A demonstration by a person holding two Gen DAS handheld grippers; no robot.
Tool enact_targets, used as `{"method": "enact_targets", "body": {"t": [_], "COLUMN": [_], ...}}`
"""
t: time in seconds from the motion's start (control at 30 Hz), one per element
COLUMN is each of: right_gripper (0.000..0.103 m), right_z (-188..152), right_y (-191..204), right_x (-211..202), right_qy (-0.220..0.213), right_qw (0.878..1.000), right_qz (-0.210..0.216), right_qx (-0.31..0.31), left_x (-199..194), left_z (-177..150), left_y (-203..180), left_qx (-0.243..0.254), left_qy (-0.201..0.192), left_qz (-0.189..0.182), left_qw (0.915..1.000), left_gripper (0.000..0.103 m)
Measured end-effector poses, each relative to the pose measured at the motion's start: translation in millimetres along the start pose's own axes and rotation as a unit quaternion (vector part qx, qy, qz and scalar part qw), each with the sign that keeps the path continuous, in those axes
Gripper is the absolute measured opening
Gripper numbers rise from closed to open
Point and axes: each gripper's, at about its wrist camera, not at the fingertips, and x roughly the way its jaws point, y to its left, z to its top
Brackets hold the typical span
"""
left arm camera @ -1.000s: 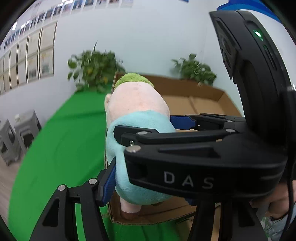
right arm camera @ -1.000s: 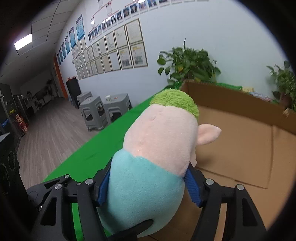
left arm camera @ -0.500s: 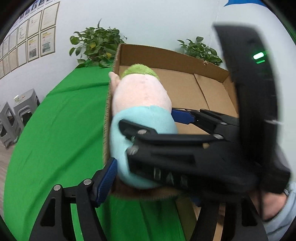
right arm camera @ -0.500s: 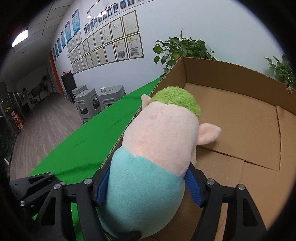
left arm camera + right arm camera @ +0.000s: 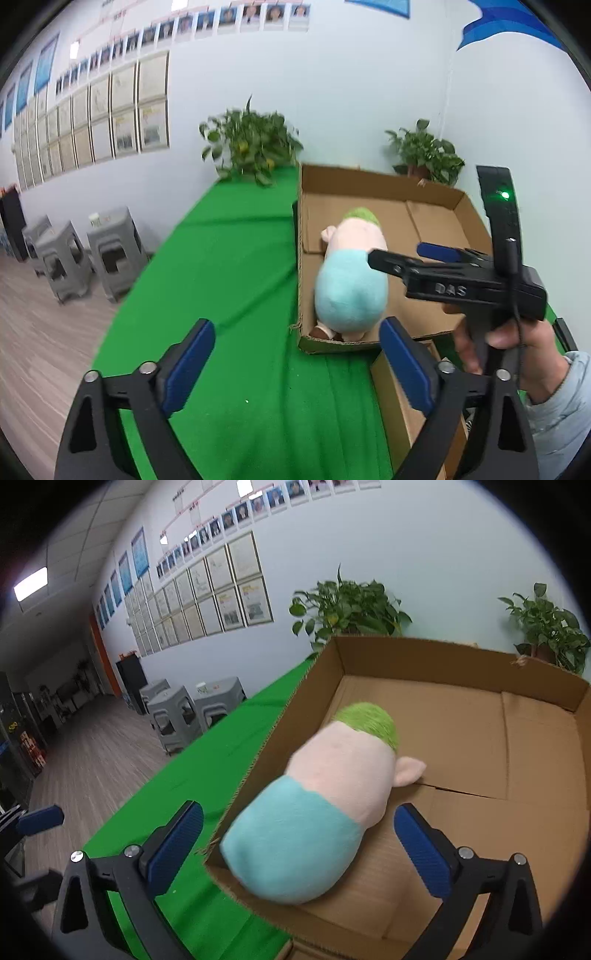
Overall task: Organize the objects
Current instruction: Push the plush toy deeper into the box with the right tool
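Nearest the left wrist camera, the left claw (image 5: 295, 358) stood spread wide and empty above the green surface (image 5: 229, 280), while the right claw (image 5: 297, 840) likewise gaped with nothing between its blue pads, poised just short of the plush toy (image 5: 314, 808). The toy lay on its side inside the open cardboard box (image 5: 480, 664), close to the near left corner, green tuft pointing away. Beyond the box stood two potted plants (image 5: 255, 147) against the wall.
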Motion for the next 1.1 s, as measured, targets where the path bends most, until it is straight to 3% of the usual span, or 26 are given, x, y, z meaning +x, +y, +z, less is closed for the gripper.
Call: {"method": "enact_targets", "body": {"t": [0.13,0.27,0.37,0.5,0.57,0.67,0.77,0.9,1.03,1.1], "right_gripper": [0.103,0.103,0.102,0.099,0.083,0.070,0.065,0.065,0.084,0.087], "right_z": [-12,-19,-19,-16,-20,-21,-16,-8,-12,-18], "right_y": [-7,-22,-24,-19,-11,12,8,-4,-5,1], "right_x": [5,35,55,85,96,93,89,94,99,92], "right_qy": [0.041,0.093,0.112,0.130,0.139,0.139,0.150,0.171,0.170,0.164], "right_qw": [0.999,0.993,0.988,0.984,0.983,0.989,0.986,0.980,0.980,0.982], "right_qz": [-0.022,-0.012,0.022,0.031,0.061,0.044,0.068,0.099,0.099,0.090], "right_qx": [0.017,0.073,0.102,0.115,0.106,0.037,0.016,0.006,0.023,0.016], "left_x": [-6,-2,3,11,14,16,13,16,24,25], "left_z": [-2,-21,-35,-44,-48,-53,-56,-59,-59,-59], "left_y": [-7,-17,-22,-18,-15,-6,1,3,1,0], "left_qx": [0.004,0.005,0.005,0.004,0.008,0.007,0.004,0.007,0.011,0.011], "left_qy": [-0.015,0.000,0.003,0.005,0.006,0.009,0.008,0.009,0.006,0.002], "left_qz": [0.005,0.007,0.000,-0.006,-0.012,-0.018,-0.027,-0.034,-0.036,-0.029], "left_qw": [0.9999,1.0000,1.0000,1.0000,0.9999,0.9998,0.9996,0.9994,0.9993,0.9995], "left_gripper": [0.095,0.095,0.095,0.095,0.095,0.095,0.095,0.095,0.095,0.095]}}
